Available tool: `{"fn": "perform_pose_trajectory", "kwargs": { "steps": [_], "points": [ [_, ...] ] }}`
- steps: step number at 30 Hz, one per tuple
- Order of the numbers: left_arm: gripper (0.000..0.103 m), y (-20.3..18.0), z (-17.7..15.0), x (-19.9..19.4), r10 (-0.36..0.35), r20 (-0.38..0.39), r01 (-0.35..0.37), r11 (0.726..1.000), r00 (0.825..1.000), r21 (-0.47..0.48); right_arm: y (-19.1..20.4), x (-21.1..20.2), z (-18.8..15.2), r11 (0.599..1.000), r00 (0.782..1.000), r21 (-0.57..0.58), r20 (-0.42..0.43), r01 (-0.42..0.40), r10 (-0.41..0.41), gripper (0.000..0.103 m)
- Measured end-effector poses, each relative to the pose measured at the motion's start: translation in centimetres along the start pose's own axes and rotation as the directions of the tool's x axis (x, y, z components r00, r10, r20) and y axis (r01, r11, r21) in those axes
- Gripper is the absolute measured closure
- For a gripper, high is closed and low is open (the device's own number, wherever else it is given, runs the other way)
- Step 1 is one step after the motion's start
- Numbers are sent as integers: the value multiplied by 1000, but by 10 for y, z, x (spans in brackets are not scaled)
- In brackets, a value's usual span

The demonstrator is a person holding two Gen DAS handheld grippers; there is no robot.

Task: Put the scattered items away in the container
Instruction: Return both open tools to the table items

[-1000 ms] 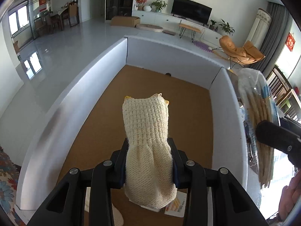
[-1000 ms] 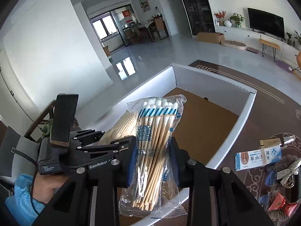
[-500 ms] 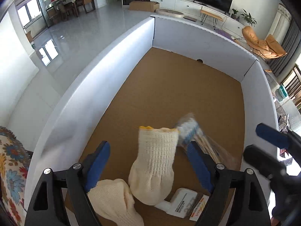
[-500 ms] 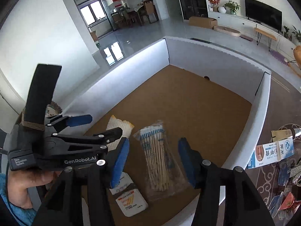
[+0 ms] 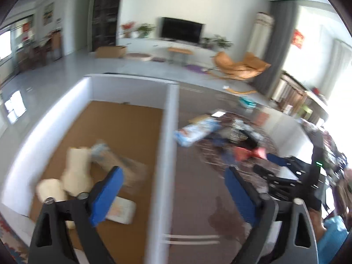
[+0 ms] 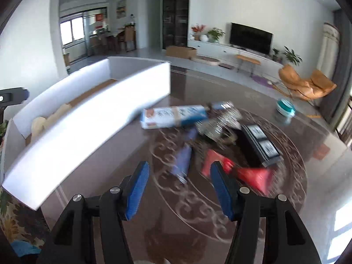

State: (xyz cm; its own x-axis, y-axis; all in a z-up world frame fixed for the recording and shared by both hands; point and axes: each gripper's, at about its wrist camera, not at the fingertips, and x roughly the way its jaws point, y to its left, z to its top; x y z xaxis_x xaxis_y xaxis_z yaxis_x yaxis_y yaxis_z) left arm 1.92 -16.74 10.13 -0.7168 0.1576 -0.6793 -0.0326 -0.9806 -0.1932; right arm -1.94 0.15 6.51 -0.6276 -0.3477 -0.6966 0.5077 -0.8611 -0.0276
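Left tongs [image 5: 173, 194]: Your jaws are spreading wide with nothing between them. The white right-hand wall of the container [image 5: 162, 154] runs up through the gap between the blue pads.
Right tongs [image 6: 179, 189]: Your jaws are opening, about half spread, and carry nothing. They hang over the dark patterned table [image 6: 198, 231], with the loose items just ahead.
Already in the container: To the left of your left tongs, on the brown floor, lie the cream knitted gloves [image 5: 76, 173], the bag of cotton swabs [image 5: 114, 161] and a small white packet [image 5: 121, 211] under the left pad. Judge these as done.
Just ahead of the right tongs: A blue tube [image 6: 182, 160] lies ahead between the pads; a red wrapped piece [image 6: 248, 176] lies ahead to the right.
Further ahead: A white and blue carton [image 6: 173, 115] rests near the container's near wall, a black box [image 6: 257, 145] to the right beyond the red piece, and a shiny crumpled item [image 6: 220, 121] between them. Blur hides detail.
Far right: A teal-lidded tub [image 6: 285, 110] stands well apart from the pile.
Progress: Judge the task as under halfway; more items are on the table than in the container.
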Motion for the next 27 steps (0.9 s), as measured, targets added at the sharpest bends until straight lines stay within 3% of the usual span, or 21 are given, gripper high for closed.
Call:
{"fn": "perform_pose_trajectory", "kwargs": {
  "steps": [2,6,10,14,19,22,27],
  "points": [
    [0,-40,-17,20,-65,-40,66,997,997,44,-41,-7,-30,996,998,73,-42,56,-53,43],
    [0,-98,-54,82,-95,-179,111,990,979,85,-105,-22,-84,969,984,185,-98,165,-149,43],
    [0,-132,-84,131,-25,-257,73,981,966,180,-138,-39,-110,943,976,262,-126,205,-177,43],
    [0,-141,-90,159,3,-280,42,987,960,156,-153,-44,-126,928,979,320,-130,191,-156,43],
    [0,-150,-84,182,60,-247,-18,985,967,169,-159,-41,-128,917,981,357,-126,181,-145,42],
    [0,-156,-84,189,107,-227,-58,976,968,212,-155,-35,-124,917,978,347,-132,196,-159,41],
    [0,-158,-78,195,112,-217,-66,976,970,208,-144,-27,-122,931,968,281,-166,232,-191,31]
  ]
}}
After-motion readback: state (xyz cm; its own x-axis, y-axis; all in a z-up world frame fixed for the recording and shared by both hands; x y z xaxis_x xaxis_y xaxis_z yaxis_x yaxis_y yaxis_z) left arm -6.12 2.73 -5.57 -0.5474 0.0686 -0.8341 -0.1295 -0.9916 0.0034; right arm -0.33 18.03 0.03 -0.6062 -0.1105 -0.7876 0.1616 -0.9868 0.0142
